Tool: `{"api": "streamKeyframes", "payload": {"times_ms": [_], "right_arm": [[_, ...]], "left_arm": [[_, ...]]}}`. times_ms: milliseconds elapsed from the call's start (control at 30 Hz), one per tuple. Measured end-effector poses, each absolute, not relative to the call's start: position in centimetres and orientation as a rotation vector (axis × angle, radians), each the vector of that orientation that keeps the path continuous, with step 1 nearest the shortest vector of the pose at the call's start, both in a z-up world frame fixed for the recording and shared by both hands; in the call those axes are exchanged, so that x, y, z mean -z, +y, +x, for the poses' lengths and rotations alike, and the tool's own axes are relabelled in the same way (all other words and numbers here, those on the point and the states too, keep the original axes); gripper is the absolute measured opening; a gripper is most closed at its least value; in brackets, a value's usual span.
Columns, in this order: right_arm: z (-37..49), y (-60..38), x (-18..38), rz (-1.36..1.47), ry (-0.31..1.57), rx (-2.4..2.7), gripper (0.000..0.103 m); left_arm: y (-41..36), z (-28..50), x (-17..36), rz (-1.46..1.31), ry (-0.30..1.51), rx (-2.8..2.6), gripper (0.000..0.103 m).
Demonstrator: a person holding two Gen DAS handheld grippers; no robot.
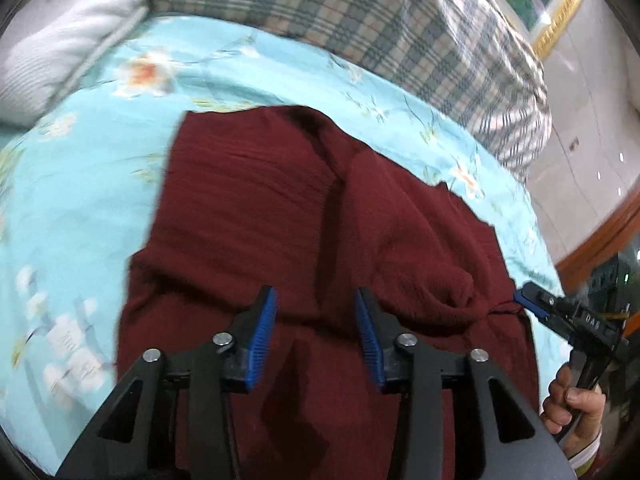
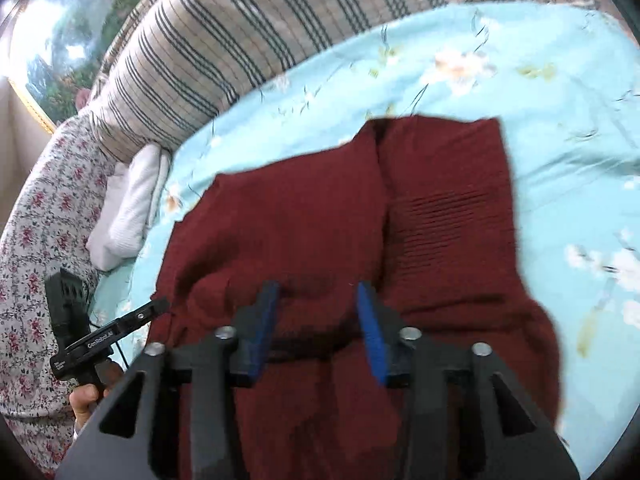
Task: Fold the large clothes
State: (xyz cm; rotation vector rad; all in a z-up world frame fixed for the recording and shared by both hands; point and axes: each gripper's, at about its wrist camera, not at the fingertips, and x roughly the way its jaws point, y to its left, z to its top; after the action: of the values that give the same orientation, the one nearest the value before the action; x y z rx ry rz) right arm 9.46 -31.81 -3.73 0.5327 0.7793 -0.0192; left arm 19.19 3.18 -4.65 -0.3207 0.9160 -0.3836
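A dark red knit garment [image 1: 280, 216] lies partly folded on the bed; it also shows in the right wrist view [image 2: 320, 208]. My left gripper [image 1: 316, 320] hovers open over its near part, holding nothing. My right gripper [image 2: 318, 312] is open above the garment too. In the left wrist view the right gripper [image 1: 532, 304] shows at the garment's right edge. In the right wrist view the left gripper [image 2: 158, 307] shows at the garment's left edge. Whether cloth touches either tip is unclear.
A light blue floral sheet [image 1: 80, 184] covers the bed. A plaid quilt [image 1: 360, 12] is piled at the back, a white pillow [image 1: 60, 52] beside it. A floral cloth [image 2: 36, 216] and a white folded item [image 2: 128, 208] lie at the left.
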Motion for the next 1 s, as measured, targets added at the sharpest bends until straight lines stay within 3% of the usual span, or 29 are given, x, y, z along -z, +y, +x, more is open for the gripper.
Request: {"api": "streamKeyframes", "payload": {"times_ms": [300,367,433,733,767,800,833,1000], "right_arm": [[9.1,-28.6,3.3,0.562,0.789,-0.086,0.044],[9.8,-27.1,2.9,0.495,0.801,-0.110,0.047],[11.1,-25.5,2.9,0.398,0.830,-0.153,0.067],[16.2,-19.8,5.8,-0.101,0.917,-0.207,0.066],[16.4,-19.7,6.3,-0.127,0.922,-0.197,0.061],[16.7,-19.9,6.8,-0.139,0.938,-0.184,0.031],[17.0,-20.4,6.8,-0.110,0.951,-0.187,0.010],[15.8,-24.4,2.4,0.145,0.813,-0.239,0.001]], "left_arm": [[4.6,14.9,4.5,-0.370,0.923,0.418,0.043],[3.9,14.4,4.6,-0.367,0.935,0.449,0.044],[3.0,14.3,4.7,-0.347,0.943,0.468,0.044],[0.0,14.9,4.9,-0.275,0.969,0.562,0.044],[-0.4,15.0,5.0,-0.264,0.972,0.572,0.045],[-0.7,15.1,5.1,-0.256,0.975,0.580,0.044],[-1.2,15.3,5.3,-0.247,0.982,0.595,0.044],[-4.6,16.3,5.3,-0.194,0.995,0.686,0.044]]}}
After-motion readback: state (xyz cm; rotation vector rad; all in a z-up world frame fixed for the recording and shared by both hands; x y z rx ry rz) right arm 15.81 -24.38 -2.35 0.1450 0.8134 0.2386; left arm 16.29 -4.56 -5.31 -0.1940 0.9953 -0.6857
